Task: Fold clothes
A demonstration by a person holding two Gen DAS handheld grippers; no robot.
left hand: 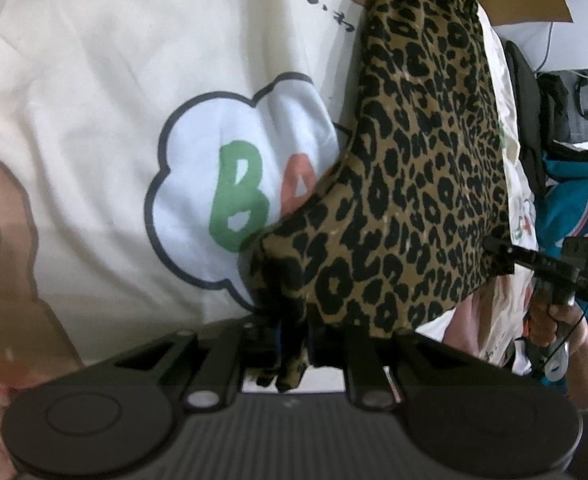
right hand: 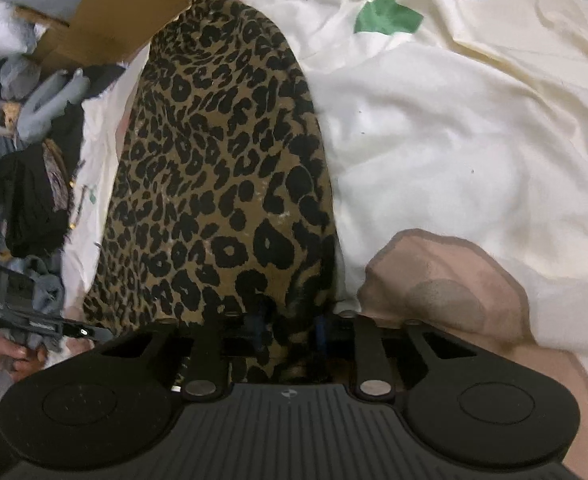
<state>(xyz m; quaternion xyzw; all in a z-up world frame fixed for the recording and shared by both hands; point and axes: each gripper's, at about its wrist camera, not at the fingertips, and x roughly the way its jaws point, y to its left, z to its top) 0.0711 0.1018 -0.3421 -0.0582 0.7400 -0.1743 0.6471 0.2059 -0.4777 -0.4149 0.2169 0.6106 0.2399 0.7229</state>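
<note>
Both grippers clamp one edge of the leopard-print garment point(left hand: 426, 184), stretched over the cream sheet point(left hand: 93, 80): left gripper point(left hand: 289, 332) and right gripper point(right hand: 289, 328) each closed on bunched cloth. Risk: uneven pulling slips a thin pinch, skewing the fold

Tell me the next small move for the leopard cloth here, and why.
Probably carry both held corners forward toward the far edge and lay them down. Both grippers, left and right, are clamped on the near edge of the leopard cloth, which stretches over the cream sheet, not yet doubled.
</note>
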